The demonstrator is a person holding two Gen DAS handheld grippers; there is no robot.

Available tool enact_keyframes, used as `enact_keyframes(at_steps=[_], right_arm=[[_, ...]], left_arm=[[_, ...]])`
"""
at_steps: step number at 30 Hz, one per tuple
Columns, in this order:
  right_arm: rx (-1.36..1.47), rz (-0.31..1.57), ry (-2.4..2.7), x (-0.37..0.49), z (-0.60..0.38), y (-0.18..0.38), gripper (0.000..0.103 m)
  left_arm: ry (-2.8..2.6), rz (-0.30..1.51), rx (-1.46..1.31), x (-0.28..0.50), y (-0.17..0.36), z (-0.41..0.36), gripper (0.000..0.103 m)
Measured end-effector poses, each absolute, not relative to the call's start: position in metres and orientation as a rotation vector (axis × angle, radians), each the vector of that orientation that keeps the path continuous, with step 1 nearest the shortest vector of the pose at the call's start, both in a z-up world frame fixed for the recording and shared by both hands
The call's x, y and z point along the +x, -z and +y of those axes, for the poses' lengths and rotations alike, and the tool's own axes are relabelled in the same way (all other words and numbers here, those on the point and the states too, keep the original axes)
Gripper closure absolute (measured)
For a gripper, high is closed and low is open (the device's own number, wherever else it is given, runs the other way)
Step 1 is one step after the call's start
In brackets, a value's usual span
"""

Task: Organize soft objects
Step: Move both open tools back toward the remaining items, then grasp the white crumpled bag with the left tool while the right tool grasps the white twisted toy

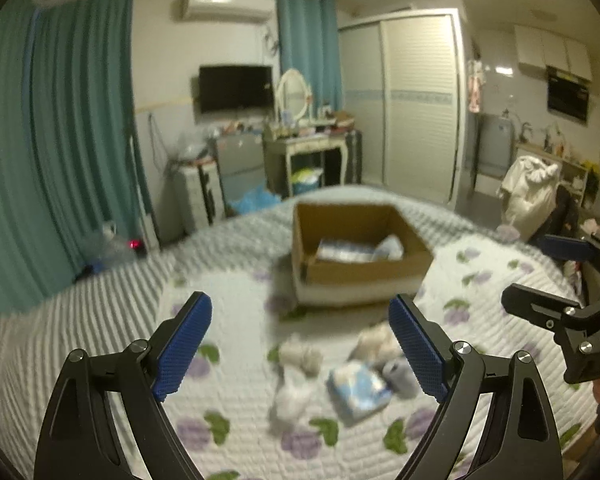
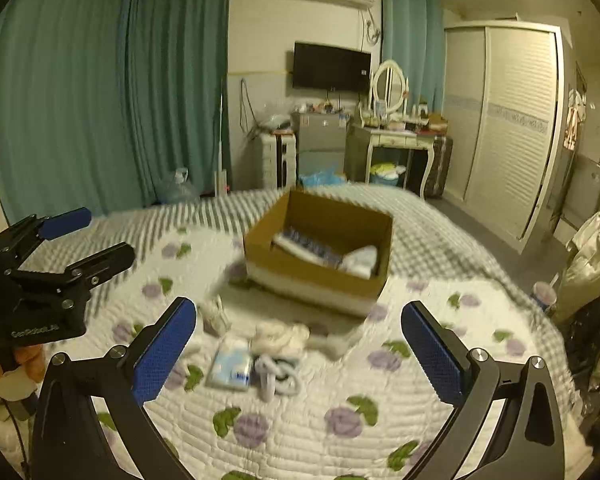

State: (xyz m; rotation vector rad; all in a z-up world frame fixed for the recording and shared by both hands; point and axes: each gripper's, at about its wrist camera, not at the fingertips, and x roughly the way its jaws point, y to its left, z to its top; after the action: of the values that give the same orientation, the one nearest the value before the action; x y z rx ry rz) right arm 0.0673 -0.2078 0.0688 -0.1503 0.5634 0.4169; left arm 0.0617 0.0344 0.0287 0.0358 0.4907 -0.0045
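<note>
A brown cardboard box [image 1: 416, 268] [image 2: 312, 272] sits on the bed and holds a blue-and-white pack [image 2: 308, 246] and a white item [image 2: 362, 260]. In front of it lie soft things: a tissue pack [image 1: 358, 390] [image 2: 230, 364], cream socks [image 1: 302, 354] [image 2: 278, 336], grey rolled socks [image 1: 398, 374] [image 2: 278, 374] and a white bundle [image 1: 290, 402]. My left gripper [image 1: 300, 340] is open and empty above them. My right gripper [image 2: 298, 344] is open and empty above the same pile. Each gripper shows at the edge of the other's view.
The bed has a white quilt with purple flowers [image 2: 340, 420]. Beyond the bed stand a dressing table with mirror [image 2: 392, 136], a wall TV [image 2: 332, 66], teal curtains [image 2: 100, 80] and a wardrobe [image 2: 512, 120]. A water jug [image 2: 176, 190] stands on the floor.
</note>
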Motion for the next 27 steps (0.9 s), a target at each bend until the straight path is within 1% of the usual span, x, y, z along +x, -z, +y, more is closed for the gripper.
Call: enact_keyframes(at_steps=[5, 8, 9, 11, 12, 14, 16, 17, 18, 19, 21, 22, 23, 24, 27], right_arm=[[-0.173, 0.673, -0.423, 0.093, -0.195, 0.004, 0.000], [-0.214, 0.729, -0.416, 0.109, -0.185, 0.043, 0.001], [-0.218, 0.747, -0.421, 0.114, -0.183, 0.053, 0.005], [-0.211, 0.788, -0.431, 0.124, -0.180, 0.075, 0.011], [-0.202, 0.802, -0.437, 0.128, -0.180, 0.083, 0.015], [-0.180, 0.824, -0.457, 0.134, -0.179, 0.096, 0.021], [-0.164, 0.837, -0.473, 0.137, -0.178, 0.105, 0.029], [-0.162, 0.844, -0.479, 0.137, -0.177, 0.107, 0.036], [-0.162, 0.851, -0.484, 0.137, -0.177, 0.111, 0.045], [-0.165, 0.855, -0.487, 0.137, -0.177, 0.114, 0.049], [-0.165, 0.855, -0.494, 0.136, -0.177, 0.115, 0.057], [-0.160, 0.852, -0.499, 0.134, -0.179, 0.113, 0.062], [-0.153, 0.853, -0.505, 0.133, -0.179, 0.111, 0.065], [-0.143, 0.851, -0.510, 0.131, -0.181, 0.108, 0.070], [-0.145, 0.836, -0.505, 0.122, -0.183, 0.099, 0.075]], left_arm=[[-0.014, 0.610, -0.020, 0.081, 0.047, 0.050, 0.012], [-0.017, 0.668, -0.024, 0.092, 0.081, 0.048, 0.013], [-0.016, 0.684, -0.026, 0.096, 0.091, 0.048, 0.013], [-0.018, 0.714, -0.032, 0.103, 0.105, 0.046, 0.014], [-0.016, 0.732, -0.034, 0.108, 0.112, 0.044, 0.015], [-0.007, 0.754, -0.024, 0.113, 0.121, 0.044, 0.024], [0.001, 0.778, -0.012, 0.118, 0.129, 0.039, 0.028], [0.008, 0.784, -0.013, 0.119, 0.131, 0.039, 0.036], [0.017, 0.794, -0.015, 0.120, 0.134, 0.038, 0.047], [0.024, 0.807, -0.016, 0.120, 0.137, 0.037, 0.052], [0.023, 0.814, -0.012, 0.119, 0.139, 0.037, 0.065], [0.026, 0.813, -0.009, 0.117, 0.139, 0.037, 0.068], [0.031, 0.812, -0.013, 0.115, 0.138, 0.039, 0.069], [0.038, 0.810, -0.024, 0.112, 0.137, 0.040, 0.069], [0.046, 0.806, -0.045, 0.101, 0.132, 0.042, 0.072]])
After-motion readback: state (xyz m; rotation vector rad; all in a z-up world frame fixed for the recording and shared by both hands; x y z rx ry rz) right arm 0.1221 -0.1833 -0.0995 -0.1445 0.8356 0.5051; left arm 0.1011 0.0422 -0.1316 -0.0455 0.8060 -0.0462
